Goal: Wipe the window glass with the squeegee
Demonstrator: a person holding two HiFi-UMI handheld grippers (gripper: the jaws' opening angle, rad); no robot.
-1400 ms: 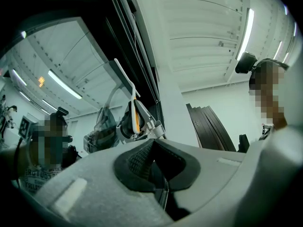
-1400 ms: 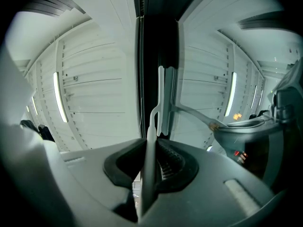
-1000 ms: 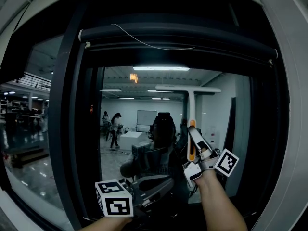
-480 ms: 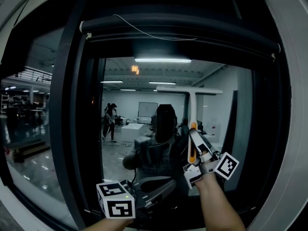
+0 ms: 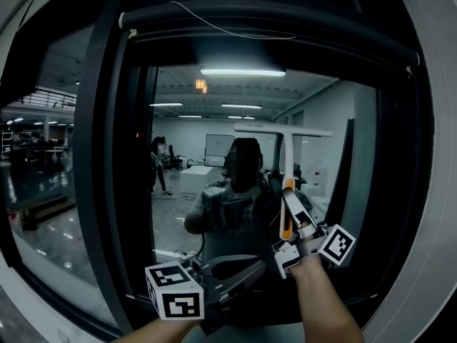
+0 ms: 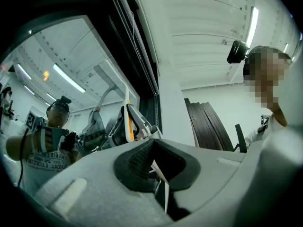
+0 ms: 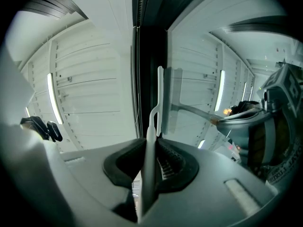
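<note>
The squeegee was held upright by its white handle in the right tongs, which were clenched on it. In the right gripper view the handle was seen pinched between the two dark pads. The long white blade at the top was laid level against the window glass, well above the hand.

The left tongs were kept low, near the bottom of the pane and apart from the squeegee. They were closed on nothing: in the left gripper view the pads were brought together, with only a thin bright slit left between them.

A marker cube was carried on the left tongs and another on the right.

The pane was bounded by a dark frame. A dark rolled blind was hung across the top, with a thin cord draped along it. A lit hall, a ceiling light and the person's own figure were mirrored in the glass.
</note>
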